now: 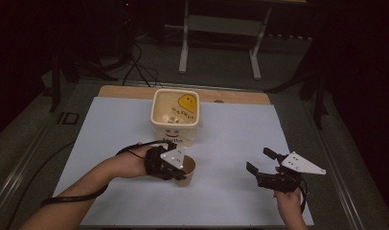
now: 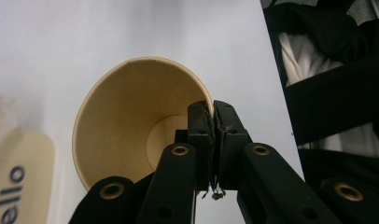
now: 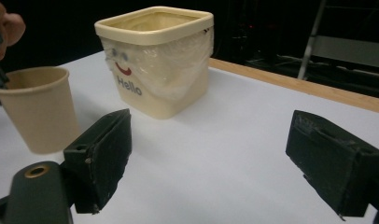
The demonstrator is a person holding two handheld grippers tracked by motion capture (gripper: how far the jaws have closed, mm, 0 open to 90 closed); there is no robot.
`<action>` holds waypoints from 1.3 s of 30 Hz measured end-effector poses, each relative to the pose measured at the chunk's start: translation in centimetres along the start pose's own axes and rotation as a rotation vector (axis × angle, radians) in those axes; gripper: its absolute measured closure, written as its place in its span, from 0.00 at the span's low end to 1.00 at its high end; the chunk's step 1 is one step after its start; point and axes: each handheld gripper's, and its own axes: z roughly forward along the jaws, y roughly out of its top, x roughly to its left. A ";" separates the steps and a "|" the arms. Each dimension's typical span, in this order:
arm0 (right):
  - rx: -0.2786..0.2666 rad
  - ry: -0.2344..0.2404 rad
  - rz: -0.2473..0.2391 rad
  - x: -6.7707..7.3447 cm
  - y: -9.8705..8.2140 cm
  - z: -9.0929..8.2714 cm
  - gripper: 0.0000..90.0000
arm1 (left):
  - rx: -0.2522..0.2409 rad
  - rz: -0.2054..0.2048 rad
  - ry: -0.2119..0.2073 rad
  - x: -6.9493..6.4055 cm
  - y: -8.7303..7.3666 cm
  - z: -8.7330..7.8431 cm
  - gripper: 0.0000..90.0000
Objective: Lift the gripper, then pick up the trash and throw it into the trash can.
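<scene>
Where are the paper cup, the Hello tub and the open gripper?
paper cup (image 3: 38, 109), right gripper view, its side wall.
Hello tub (image 3: 169, 88), right gripper view, its front wall.
right gripper (image 1: 260, 162), high view, between its fingertips.

A tan paper cup (image 1: 187, 168), a cream tub (image 1: 175, 115) printed with a red smile and blue "Hello", a white counter (image 1: 231, 143).

The surface (image 1: 135, 120) is a white sheet laid over a wooden top, whose bare wood shows as a strip along the far edge. A cream square tub (image 1: 176, 117) with a smiling face and the word "Hello" on its side stands at the far middle. Just in front of it sits a tan paper cup (image 1: 188, 170).
</scene>
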 end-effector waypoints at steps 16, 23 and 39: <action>-0.013 0.025 -0.038 0.4 0.0 0.2 0.16 | -0.008 -0.001 0.032 0.0 0.6 -5.1 0.98; -0.013 0.023 -0.038 0.5 0.0 0.3 0.16 | -0.018 -0.002 0.055 0.4 1.4 -7.6 0.98; -0.001 0.031 -0.037 0.5 -0.1 0.4 0.16 | -0.012 0.014 0.111 3.0 4.3 -11.5 0.98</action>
